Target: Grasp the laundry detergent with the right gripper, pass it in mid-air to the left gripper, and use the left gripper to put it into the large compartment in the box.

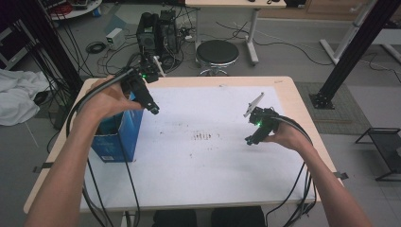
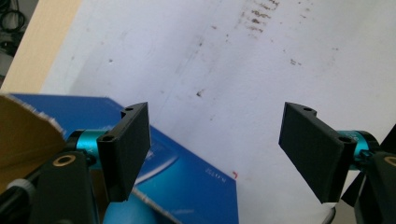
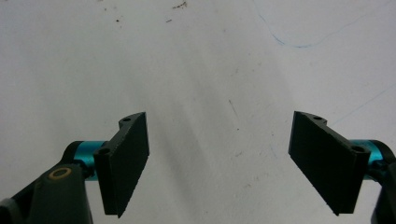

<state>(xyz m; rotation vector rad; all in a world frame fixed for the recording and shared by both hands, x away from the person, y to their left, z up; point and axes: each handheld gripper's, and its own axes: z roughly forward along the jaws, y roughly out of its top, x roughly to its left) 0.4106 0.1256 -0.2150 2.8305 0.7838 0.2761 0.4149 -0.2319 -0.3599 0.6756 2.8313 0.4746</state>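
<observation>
Left gripper (image 2: 215, 149): its two black jaws stood well apart, with nothing between the pads; it hung over the near edge of the blue box, pointing down and toward the middle of the table.
Left gripper, high view (image 1: 153, 109): held above the box's open top, tip angled down toward the white sheet.
Right gripper (image 3: 219, 161): jaws likewise spread wide and empty, with bare white sheet between them.
Right gripper, high view (image 1: 249, 140): low over the sheet on the right side, tip tilted down and toward the table's centre.
Blue box (image 1: 118, 135): an open cardboard carton standing at the left edge of the table, partly on the sheet; brown inner flap (image 2: 25, 135) seen beside the left jaw.
Writing on box (image 2: 215, 173): a small pale line of print on the blue side, too blurred to read; a light curved graphic next to it, no brand legible.
White sheet (image 1: 213, 165): covered most of the tabletop, marked with a cluster of small dark specks (image 1: 203, 136) near its middle and a thin blue pen line (image 3: 299, 44).
Left hand (image 1: 106, 99): wrapped round the gripper's body, forearm rising from the lower left, wrist bent over the box.
Right hand (image 1: 288, 135): gripped from behind, forearm coming in from the lower right, kept low near the table.
Table (image 1: 293, 92): pale wood, its rim showing around the sheet.
</observation>
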